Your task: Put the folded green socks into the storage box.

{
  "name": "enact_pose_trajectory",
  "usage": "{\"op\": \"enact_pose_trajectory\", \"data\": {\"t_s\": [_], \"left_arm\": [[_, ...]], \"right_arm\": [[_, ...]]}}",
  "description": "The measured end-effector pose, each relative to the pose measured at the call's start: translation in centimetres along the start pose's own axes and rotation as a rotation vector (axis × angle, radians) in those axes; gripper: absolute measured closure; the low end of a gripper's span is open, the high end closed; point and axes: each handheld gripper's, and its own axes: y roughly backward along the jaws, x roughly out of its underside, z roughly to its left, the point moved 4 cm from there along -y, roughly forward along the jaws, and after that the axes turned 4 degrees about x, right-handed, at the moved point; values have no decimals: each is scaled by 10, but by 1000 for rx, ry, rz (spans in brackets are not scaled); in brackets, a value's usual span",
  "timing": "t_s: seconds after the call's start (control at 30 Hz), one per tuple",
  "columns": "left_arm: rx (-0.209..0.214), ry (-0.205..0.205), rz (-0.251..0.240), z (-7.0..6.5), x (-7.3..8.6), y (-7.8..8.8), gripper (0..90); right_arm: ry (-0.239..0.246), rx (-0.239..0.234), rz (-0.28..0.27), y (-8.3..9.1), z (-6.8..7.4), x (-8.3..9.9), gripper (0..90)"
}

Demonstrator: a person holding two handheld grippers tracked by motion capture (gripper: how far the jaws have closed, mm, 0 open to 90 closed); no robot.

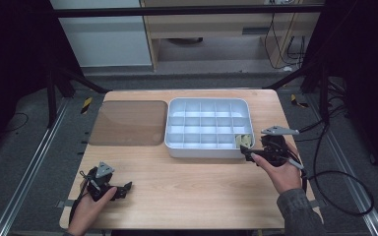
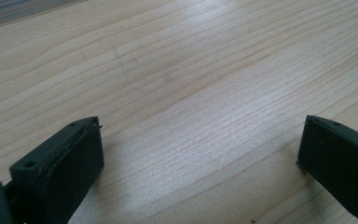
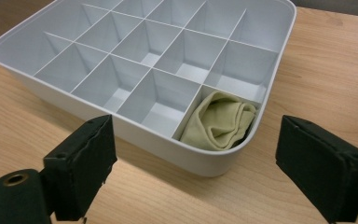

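From above, the right claw (image 1: 246, 153) rests on the table (image 1: 192, 191) just outside the near right corner of the white tray (image 1: 207, 104), its jaws spread; a folded cloth (image 1: 244, 140) lies in the corner compartment right beside it. The left claw (image 1: 123, 189) lies well away at the near left, beyond a brown mat (image 1: 128, 123). In the left claw view, its jaws stand wide apart over bare wood. In the right claw view, the spread jaws frame the tray's corner, the yellow-green cloth (image 3: 221, 121) sitting just ahead, untouched.
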Motion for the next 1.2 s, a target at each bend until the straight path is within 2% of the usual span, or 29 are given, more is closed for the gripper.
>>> {"op": "enact_pose_trajectory", "data": {"t_s": [0.3, 0.4, 0.53, 0.73, 0.83, 1.07, 1.2], "left_arm": [[3, -2, 0, 0, 0, 0, 0], [2, -2, 0, 0, 0, 0, 0], [0, -5, 0, -1, 0, 0, 0], [1, -5, 0, -1, 0, 0, 0], [1, -5, 0, -1, 0, 0, 0], [1, -5, 0, -1, 0, 0, 0], [1, -4, 0, -1, 0, 0, 0]], "right_arm": [[39, -8, -15, 8, 7, 27, 95], [20, -12, -3, 7, 8, 40, 92], [18, -20, 29, 2, 9, 61, 85], [18, -18, 68, -3, 9, 83, 83], [31, -12, 93, -8, 7, 92, 83], [22, 4, 150, -20, 8, 112, 85], [19, 15, 156, -23, 6, 118, 85]]}}
